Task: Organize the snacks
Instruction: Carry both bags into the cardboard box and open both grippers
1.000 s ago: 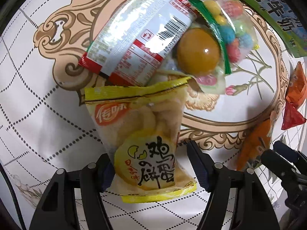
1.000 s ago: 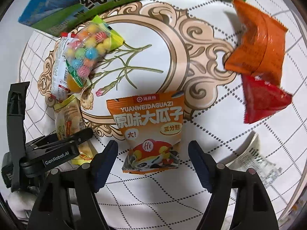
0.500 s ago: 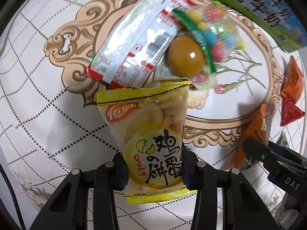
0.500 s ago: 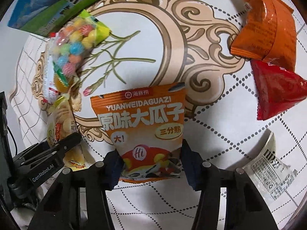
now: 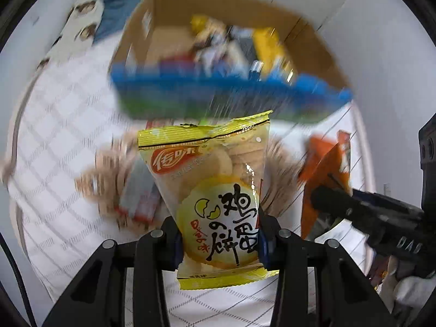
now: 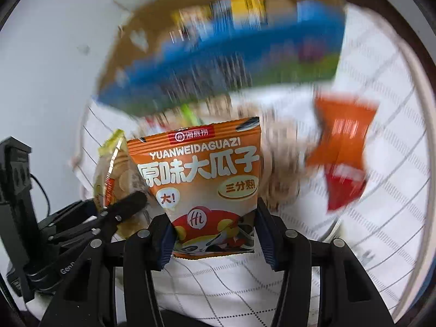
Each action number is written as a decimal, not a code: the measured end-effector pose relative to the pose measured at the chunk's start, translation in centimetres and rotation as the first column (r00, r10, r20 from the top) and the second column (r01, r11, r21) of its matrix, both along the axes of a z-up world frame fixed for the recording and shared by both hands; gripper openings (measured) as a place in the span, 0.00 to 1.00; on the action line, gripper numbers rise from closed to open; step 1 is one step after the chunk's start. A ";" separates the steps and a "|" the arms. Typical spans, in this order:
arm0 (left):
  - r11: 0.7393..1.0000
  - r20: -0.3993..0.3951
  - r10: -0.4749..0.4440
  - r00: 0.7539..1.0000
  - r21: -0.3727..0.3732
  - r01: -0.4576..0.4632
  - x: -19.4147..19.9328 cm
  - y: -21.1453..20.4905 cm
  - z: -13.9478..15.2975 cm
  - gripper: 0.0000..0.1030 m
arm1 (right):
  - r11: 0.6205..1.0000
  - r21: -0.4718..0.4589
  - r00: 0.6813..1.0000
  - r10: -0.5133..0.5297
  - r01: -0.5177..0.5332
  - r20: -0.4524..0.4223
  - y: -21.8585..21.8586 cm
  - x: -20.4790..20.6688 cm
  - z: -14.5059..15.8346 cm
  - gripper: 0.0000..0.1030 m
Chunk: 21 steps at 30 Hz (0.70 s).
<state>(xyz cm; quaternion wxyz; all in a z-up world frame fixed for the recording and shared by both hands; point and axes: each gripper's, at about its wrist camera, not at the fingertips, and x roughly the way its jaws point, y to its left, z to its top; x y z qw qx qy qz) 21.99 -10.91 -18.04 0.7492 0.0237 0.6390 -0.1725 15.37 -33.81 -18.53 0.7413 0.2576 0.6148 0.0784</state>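
Yellow biscuit pkt hanging upright off the cloth, pinched at its lower part. Orange sunflower-seed pkt likewise upright & raised. Cardboard box, blurred, sitting behind w/ snacks inside.

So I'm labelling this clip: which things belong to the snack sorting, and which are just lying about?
Job:
- yellow biscuit packet, in left claw
- orange sunflower-seed packet, in right claw
- cardboard box
- orange pouch, red pouch

Lying about:
- patterned tablecloth
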 end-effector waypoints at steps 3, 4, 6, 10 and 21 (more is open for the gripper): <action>1.000 0.054 -0.027 0.998 -0.004 0.028 4.5 -1.2 2.8 0.37 | 0.999 -0.038 0.996 -0.015 0.018 0.083 -2.6 4.5 4.8 0.53; 0.999 0.069 -0.035 0.997 0.002 0.035 6.3 -1.7 3.4 0.37 | 0.998 -0.056 0.994 -0.020 0.027 0.107 -3.2 5.9 5.6 0.53; 0.999 0.094 -0.038 0.995 0.020 0.036 9.4 -1.4 4.2 0.37 | 0.994 -0.108 0.991 -0.019 0.034 0.132 -5.0 9.0 6.9 0.53; 0.996 0.096 -0.046 0.994 0.083 0.038 16.9 -1.6 3.8 0.37 | 0.983 -0.177 0.994 -0.024 0.043 0.109 -7.5 16.8 7.0 0.53; 0.981 -0.022 -0.013 1.000 0.193 0.017 29.4 -1.5 -3.0 0.38 | 0.967 -0.252 0.997 0.006 -0.026 -0.077 -9.2 28.7 -1.0 0.55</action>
